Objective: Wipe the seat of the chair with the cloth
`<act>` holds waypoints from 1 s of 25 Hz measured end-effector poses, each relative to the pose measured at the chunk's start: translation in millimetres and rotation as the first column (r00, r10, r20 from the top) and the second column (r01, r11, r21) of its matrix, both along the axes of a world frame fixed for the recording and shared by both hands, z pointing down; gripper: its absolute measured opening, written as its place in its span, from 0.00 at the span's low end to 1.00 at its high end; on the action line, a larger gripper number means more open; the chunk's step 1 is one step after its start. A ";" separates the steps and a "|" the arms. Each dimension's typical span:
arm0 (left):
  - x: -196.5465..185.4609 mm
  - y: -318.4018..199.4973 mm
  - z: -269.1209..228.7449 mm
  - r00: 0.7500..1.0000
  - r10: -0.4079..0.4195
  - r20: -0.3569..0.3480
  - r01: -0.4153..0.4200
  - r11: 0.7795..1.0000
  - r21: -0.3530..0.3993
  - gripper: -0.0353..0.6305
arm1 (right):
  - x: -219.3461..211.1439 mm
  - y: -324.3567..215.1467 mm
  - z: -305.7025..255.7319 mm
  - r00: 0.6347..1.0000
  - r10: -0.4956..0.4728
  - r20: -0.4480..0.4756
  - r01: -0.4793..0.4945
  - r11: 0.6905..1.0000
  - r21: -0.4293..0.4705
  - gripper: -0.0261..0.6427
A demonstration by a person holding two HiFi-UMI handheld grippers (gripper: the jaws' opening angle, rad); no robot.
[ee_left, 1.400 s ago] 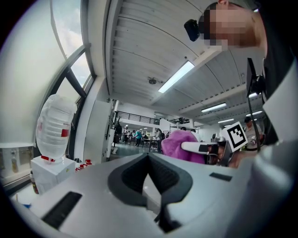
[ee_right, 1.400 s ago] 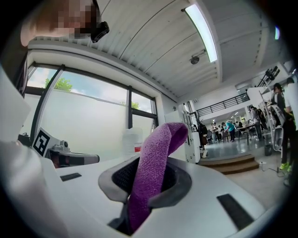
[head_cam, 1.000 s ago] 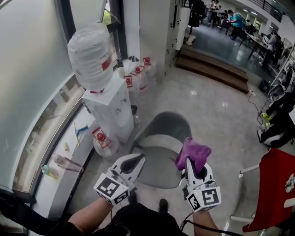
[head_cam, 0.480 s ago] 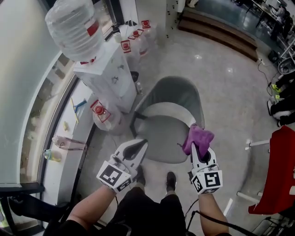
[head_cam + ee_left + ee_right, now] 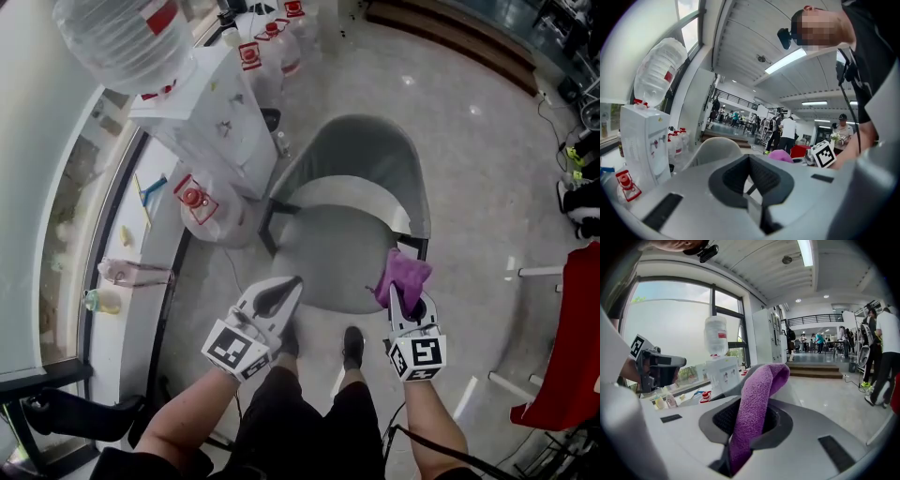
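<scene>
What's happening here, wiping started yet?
A person stands over a grey curved-back plastic chair with a gripper in each hand. The right gripper has its jaws shut on a purple terry cloth, held by the seat's right front edge. Whether the cloth touches the seat can't be told. The left gripper is shut with nothing in it, at the seat's front.

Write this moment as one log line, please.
right tool: shut on purple cloth | left tool: shut, empty | cloth over chair seat edge, contact unclear
</scene>
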State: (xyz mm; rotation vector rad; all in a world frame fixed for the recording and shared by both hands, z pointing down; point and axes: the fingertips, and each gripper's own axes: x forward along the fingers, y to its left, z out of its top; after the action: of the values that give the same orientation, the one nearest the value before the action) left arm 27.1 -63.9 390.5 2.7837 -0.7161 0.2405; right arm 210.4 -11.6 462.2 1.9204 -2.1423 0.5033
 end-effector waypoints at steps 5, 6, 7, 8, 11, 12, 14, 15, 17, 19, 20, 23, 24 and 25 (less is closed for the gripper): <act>-1.4 -2.8 43.7 1.000 -0.018 0.012 0.018 0.999 -0.040 0.06 | 4.8 2.7 47.7 1.000 0.027 0.000 -0.027 0.997 -0.066 0.13; -0.8 -3.7 51.7 1.000 -0.021 0.016 0.022 0.999 -0.044 0.06 | 6.2 2.5 57.7 0.999 0.034 0.000 -0.034 0.997 -0.076 0.13; -0.2 -4.7 59.1 1.000 -0.023 0.021 0.024 0.999 -0.047 0.06 | 7.4 2.1 68.1 0.999 0.037 0.001 -0.037 0.996 -0.087 0.13; 0.4 -5.3 66.1 0.999 -0.024 0.026 0.026 0.998 -0.051 0.06 | 8.2 1.9 78.8 0.999 0.039 0.003 -0.039 0.994 -0.100 0.13; 0.9 -3.9 85.3 0.999 -0.024 0.038 0.027 0.997 -0.069 0.06 | 10.4 4.7 108.6 0.999 0.047 0.010 -0.045 0.989 -0.144 0.13; 1.2 -2.9 91.7 0.999 -0.023 0.042 0.026 0.997 -0.076 0.06 | 11.9 6.6 117.2 0.999 0.051 0.011 -0.049 0.986 -0.157 0.13; 2.0 -1.4 105.0 0.999 -0.021 0.049 0.025 0.996 -0.087 0.06 | 15.9 10.2 132.8 0.998 0.058 0.006 -0.056 0.982 -0.178 0.13; 2.6 -1.0 111.6 0.999 -0.020 0.050 0.025 0.995 -0.096 0.06 | 18.3 12.0 140.4 0.998 0.061 0.000 -0.060 0.980 -0.187 0.13; 3.2 0.9 123.2 0.999 -0.013 0.042 0.018 0.993 -0.120 0.06 | 22.3 16.9 157.3 0.997 0.076 -0.014 -0.078 0.974 -0.214 0.13; 4.7 2.5 133.7 0.999 -0.001 0.041 0.006 0.992 -0.128 0.06 | 26.3 20.8 174.3 0.995 0.103 -0.017 -0.104 0.966 -0.238 0.13; 6.5 2.7 139.4 0.999 0.005 0.047 0.001 0.992 -0.125 0.06 | 28.7 21.7 181.8 0.993 0.115 -0.013 -0.115 0.962 -0.247 0.13; 11.5 1.5 157.4 0.998 0.005 0.068 0.003 0.993 -0.119 0.06 | 33.4 24.3 202.4 0.992 0.126 -0.014 -0.125 0.955 -0.268 0.13; 12.2 1.3 163.1 0.997 0.001 0.073 0.008 0.993 -0.119 0.06 | 34.3 25.6 208.9 0.992 0.121 -0.022 -0.122 0.954 -0.275 0.13; 12.8 1.4 168.4 0.997 -0.004 0.079 0.014 0.993 -0.119 0.06 | 35.5 26.9 215.2 0.993 0.117 -0.030 -0.120 0.952 -0.281 0.13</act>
State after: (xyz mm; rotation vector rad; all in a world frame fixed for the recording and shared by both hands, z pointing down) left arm 39.9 -62.5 558.9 2.6695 -0.7080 0.3796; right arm 245.9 15.3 677.4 1.8892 -1.8363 0.7714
